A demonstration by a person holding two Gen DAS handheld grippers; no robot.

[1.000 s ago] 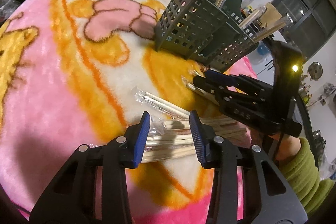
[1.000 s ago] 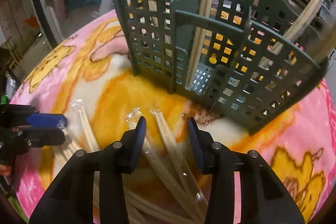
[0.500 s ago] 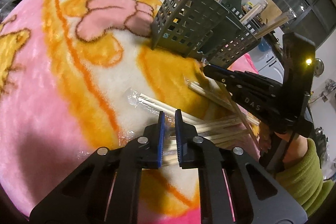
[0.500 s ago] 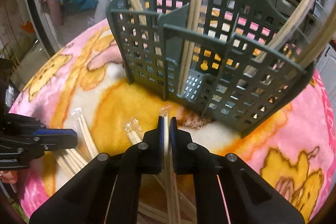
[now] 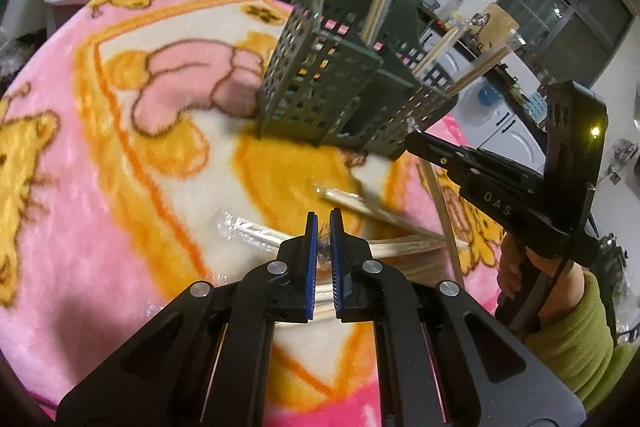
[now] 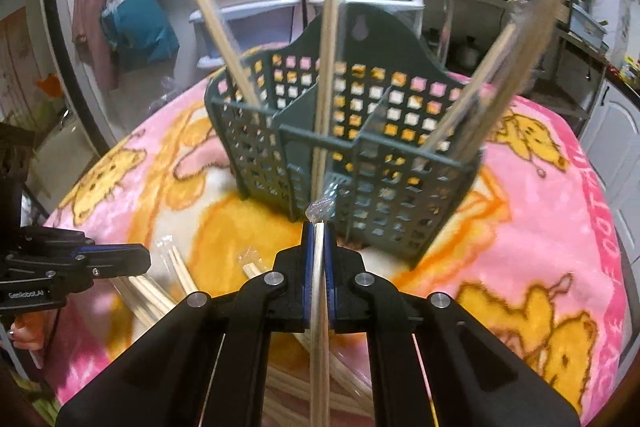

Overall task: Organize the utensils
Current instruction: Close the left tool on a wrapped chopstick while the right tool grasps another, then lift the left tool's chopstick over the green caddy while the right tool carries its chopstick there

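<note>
We clamp a wrapped chopstick pair (image 6: pixel 319 291) in the right gripper (image 6: pixel 319 239), its jaws nearly shut, tip aimed at the green basket (image 6: pixel 352 163) so it can stand with the pairs already there. The left gripper (image 5: pixel 324 227) is pinched on crinkled wrapper from the loose chopsticks (image 5: pixel 384 215) on the blanket-covered desk (image 5: pixel 100 155). Only the right view shows the basket's dividers; only the left shows our green sleeve (image 5: pixel 576 339).
</note>
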